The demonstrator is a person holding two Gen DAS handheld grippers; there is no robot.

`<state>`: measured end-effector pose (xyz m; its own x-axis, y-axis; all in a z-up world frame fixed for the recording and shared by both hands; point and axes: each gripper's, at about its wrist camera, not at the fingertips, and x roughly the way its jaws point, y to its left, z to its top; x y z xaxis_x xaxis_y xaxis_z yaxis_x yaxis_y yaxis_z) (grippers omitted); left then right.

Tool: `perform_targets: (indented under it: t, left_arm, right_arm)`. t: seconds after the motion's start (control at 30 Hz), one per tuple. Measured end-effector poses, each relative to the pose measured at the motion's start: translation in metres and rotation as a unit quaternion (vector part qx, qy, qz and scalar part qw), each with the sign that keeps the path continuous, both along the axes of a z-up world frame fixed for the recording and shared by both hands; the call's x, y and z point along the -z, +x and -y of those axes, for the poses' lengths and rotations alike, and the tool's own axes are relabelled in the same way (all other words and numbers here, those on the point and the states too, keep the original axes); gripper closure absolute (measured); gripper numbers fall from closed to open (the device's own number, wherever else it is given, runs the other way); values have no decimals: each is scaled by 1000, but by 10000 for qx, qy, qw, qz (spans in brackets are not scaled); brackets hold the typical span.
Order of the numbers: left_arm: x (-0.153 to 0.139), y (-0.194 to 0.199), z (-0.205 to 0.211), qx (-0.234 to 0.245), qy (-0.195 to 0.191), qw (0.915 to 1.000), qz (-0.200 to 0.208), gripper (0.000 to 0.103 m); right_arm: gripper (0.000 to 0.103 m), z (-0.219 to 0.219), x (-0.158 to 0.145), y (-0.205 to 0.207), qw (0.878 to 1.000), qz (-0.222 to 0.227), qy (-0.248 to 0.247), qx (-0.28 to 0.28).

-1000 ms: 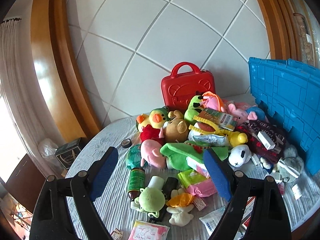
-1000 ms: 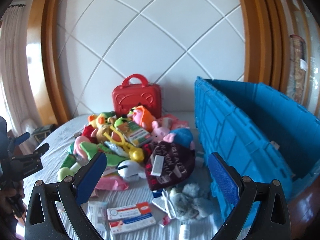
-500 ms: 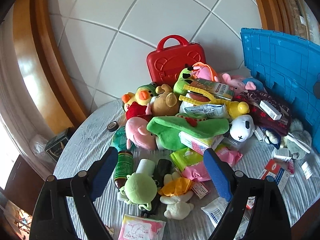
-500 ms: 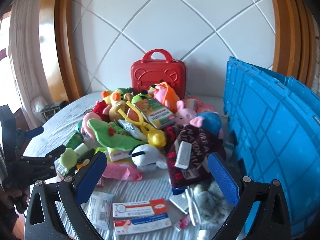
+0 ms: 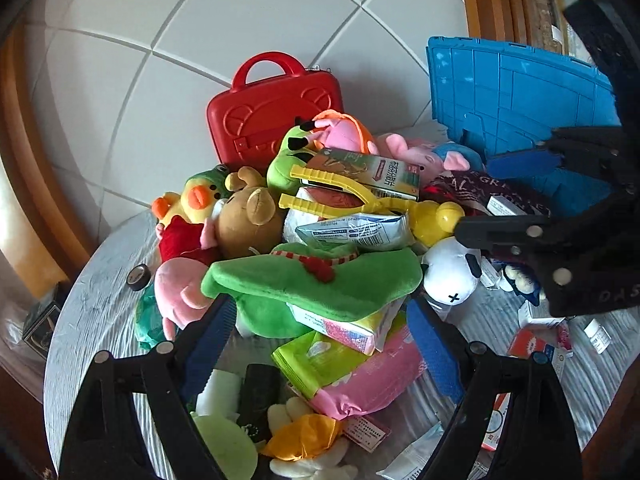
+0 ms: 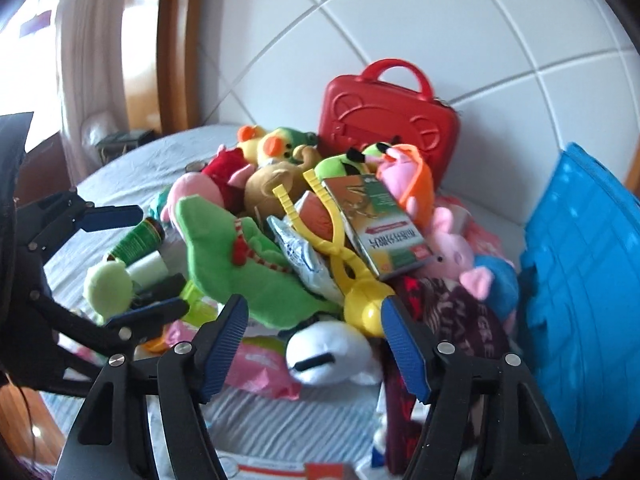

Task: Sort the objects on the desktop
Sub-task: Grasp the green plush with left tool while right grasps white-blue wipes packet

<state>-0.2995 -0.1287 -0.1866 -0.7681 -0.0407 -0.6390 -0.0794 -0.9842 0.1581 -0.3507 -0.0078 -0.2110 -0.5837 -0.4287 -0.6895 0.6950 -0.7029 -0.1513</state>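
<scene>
A heap of plush toys, boxes and packets covers the round table (image 5: 92, 304). My left gripper (image 5: 320, 312) hangs open over the green plush (image 5: 312, 280) and the pink packet (image 5: 372, 376), with nothing gripped. It also shows at the left of the right wrist view (image 6: 162, 260). My right gripper (image 6: 316, 308) is closing. The white plush (image 6: 328, 352) and the yellow tongs' ball (image 6: 364, 304) lie between its fingers, and the pads press on nothing. The right gripper (image 5: 476, 198) enters the left wrist view from the right, above the white plush (image 5: 452, 272).
A red case (image 5: 276, 120) stands at the back against the white wall. A blue crate (image 6: 580, 300) stands open on the right. A green box (image 6: 376, 224) tops the heap. A dark cloth (image 6: 452, 312), a bottle (image 6: 136, 240) and flat boxes lie around the heap.
Both grippers have sunk and come closer to the heap. The right gripper swung left from the crate side and its jaws have narrowed. It now shows in the left wrist view.
</scene>
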Motion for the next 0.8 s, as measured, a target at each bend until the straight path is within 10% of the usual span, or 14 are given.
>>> perform_targets:
  t: [0.37,0.5,0.8]
  left_arm:
    - [23,-51,15,-358,362,9980,366,16]
    - [37,-72,30,-320,792,9940,678,49]
    - [44,-80,23,-129,829,9934,778,56]
  right_arm:
    - [53,38,52,-77,9900,938,374,-988]
    - [55,46,59,-90,9874,1034,306,-1160]
    - [74,68,77,-89,9848,988,764,-1204]
